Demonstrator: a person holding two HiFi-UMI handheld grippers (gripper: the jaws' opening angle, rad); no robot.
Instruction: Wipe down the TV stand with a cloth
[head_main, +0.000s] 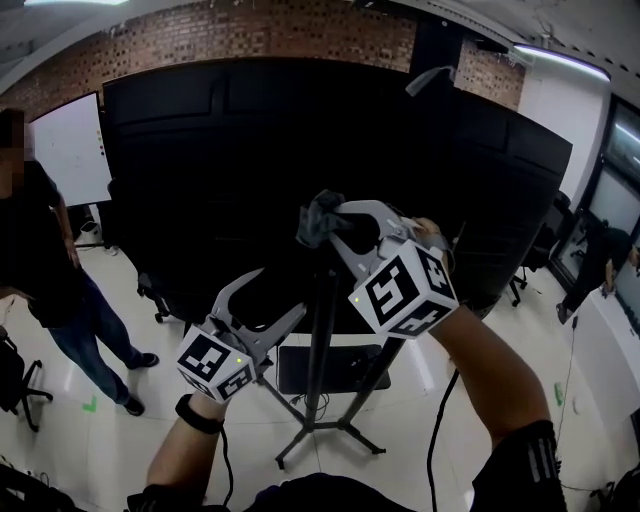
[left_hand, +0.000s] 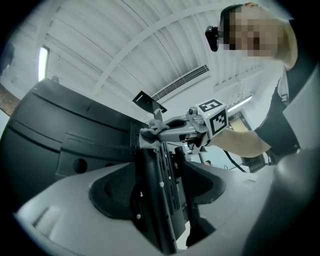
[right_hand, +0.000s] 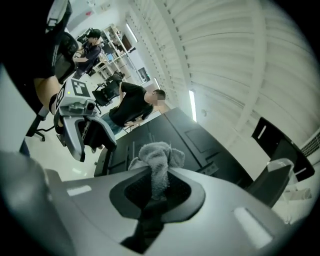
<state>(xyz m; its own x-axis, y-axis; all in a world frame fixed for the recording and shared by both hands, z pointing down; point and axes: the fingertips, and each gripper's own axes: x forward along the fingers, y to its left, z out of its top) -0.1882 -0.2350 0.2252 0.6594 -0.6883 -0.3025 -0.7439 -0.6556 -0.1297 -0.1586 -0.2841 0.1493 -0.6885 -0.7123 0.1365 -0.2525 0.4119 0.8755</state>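
The black metal TV stand (head_main: 320, 345) rises in the middle of the scene on splayed legs, and its upright post carries a large black television (head_main: 250, 150) seen from the back. At the top of the post, where it meets the television's mounting rails, a crumpled grey cloth (right_hand: 157, 161) touches the stand. The right claw (head_main: 335, 222) is clenched on that cloth, and a bunch of the fabric pokes out past the claw's tips against the rails. Lower down and to the left, the left claw (head_main: 282, 298) is spread wide with the post standing between its two sides; whether the pads press on the post cannot be told. A flat black shelf (head_main: 345, 372) sits on the stand low down, behind the post, just above the legs. The stand's feet rest on a glossy white floor (head_main: 120, 440). At the far left a person in dark clothes (head_main: 45, 260) stands on that floor, well apart from the stand, near a white board (head_main: 70, 145) and a red brick wall (head_main: 250, 35).
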